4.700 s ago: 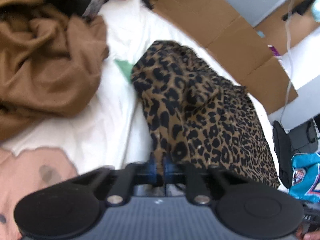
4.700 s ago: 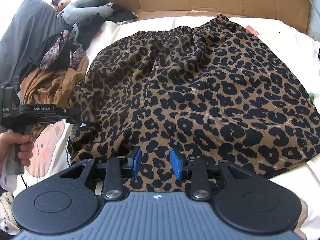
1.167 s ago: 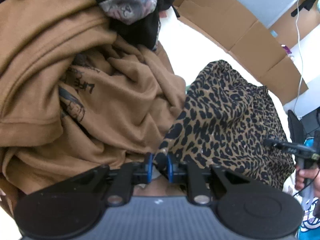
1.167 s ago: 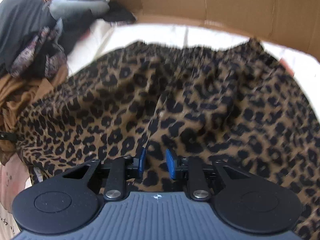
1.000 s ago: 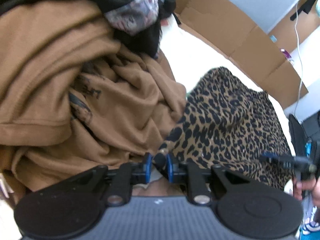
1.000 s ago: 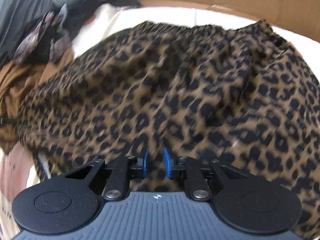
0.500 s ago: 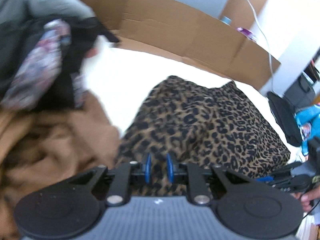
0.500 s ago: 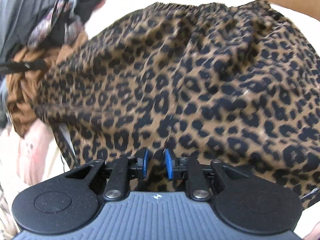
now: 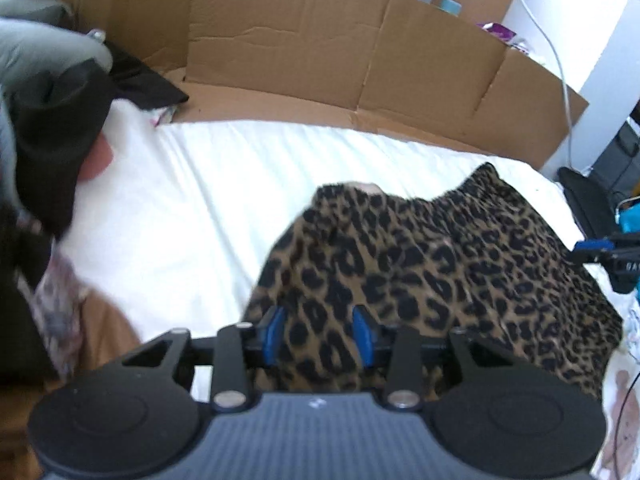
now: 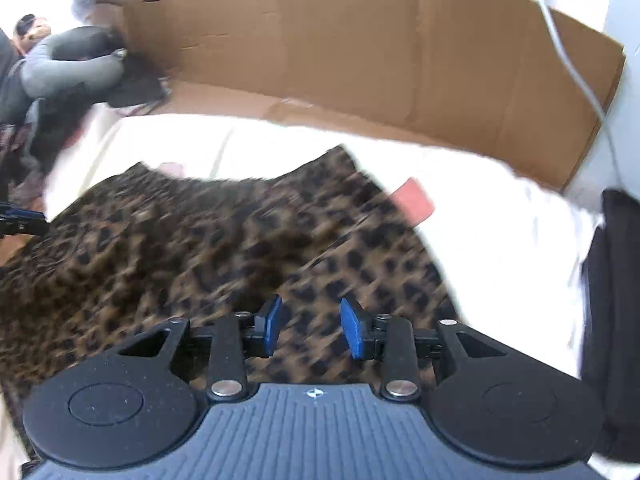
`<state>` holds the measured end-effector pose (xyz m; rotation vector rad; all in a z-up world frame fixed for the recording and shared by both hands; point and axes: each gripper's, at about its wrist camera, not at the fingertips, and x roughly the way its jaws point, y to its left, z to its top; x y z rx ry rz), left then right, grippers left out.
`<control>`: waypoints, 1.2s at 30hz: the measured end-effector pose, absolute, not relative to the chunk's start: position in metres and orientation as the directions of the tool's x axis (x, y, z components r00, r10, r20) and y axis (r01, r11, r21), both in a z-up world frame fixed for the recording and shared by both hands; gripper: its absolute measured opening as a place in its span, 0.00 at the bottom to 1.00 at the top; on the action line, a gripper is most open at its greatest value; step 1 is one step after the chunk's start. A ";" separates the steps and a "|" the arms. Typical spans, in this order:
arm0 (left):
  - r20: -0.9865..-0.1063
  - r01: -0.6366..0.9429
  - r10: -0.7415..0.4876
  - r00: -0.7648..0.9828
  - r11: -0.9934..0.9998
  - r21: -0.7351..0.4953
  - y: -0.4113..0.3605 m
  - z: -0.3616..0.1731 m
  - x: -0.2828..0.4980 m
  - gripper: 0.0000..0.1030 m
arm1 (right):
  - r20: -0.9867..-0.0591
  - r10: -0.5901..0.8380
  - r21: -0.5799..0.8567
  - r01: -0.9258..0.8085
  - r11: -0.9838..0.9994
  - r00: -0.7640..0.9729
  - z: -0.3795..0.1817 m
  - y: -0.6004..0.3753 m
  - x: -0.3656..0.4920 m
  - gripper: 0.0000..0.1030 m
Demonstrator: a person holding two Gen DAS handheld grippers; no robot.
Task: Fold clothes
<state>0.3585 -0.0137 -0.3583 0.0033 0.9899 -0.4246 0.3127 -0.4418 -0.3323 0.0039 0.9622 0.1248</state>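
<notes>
On the white bed sheet (image 9: pixel 192 216), both claws spread apart over the leopard-print skirt (image 9: pixel 440 264).

The left claw (image 9: pixel 319 335) has its blue pads wide apart with skirt fabric lying between them, ungripped; the right claw (image 10: pixel 308 328) is likewise released (its view is motion-blurred), hovering above the cloth. The skirt lies folded over in the middle of the bed, its gathered waistband toward the cardboard wall (image 9: pixel 360 52). Dark clothes (image 9: pixel 52 152) are piled at the left.
</notes>
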 end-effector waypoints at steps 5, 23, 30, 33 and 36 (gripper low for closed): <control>-0.816 0.346 -0.324 0.479 0.924 -0.164 -0.025 -0.363 0.386 0.49 | -0.823 0.096 0.033 -0.120 0.992 0.559 -0.338 -0.449 0.342 0.47; -0.858 0.327 -0.347 0.379 0.917 -0.227 -0.052 -0.394 0.455 0.63 | -0.832 0.107 0.077 -0.079 0.994 0.544 -0.357 -0.467 0.418 0.60; -0.873 0.309 -0.353 0.338 0.917 -0.252 -0.054 -0.403 0.458 0.40 | -0.875 0.070 0.033 -0.084 0.996 0.479 -0.383 -0.454 0.431 0.59; -0.887 0.331 -0.359 0.290 0.907 -0.259 -0.057 -0.401 0.460 0.19 | -0.887 0.073 0.048 -0.067 0.997 0.455 -0.391 -0.452 0.434 0.41; -0.893 0.364 -0.352 0.282 0.900 -0.240 -0.058 -0.394 0.460 0.15 | -0.897 0.058 0.020 -0.092 0.996 0.438 -0.390 -0.446 0.436 0.03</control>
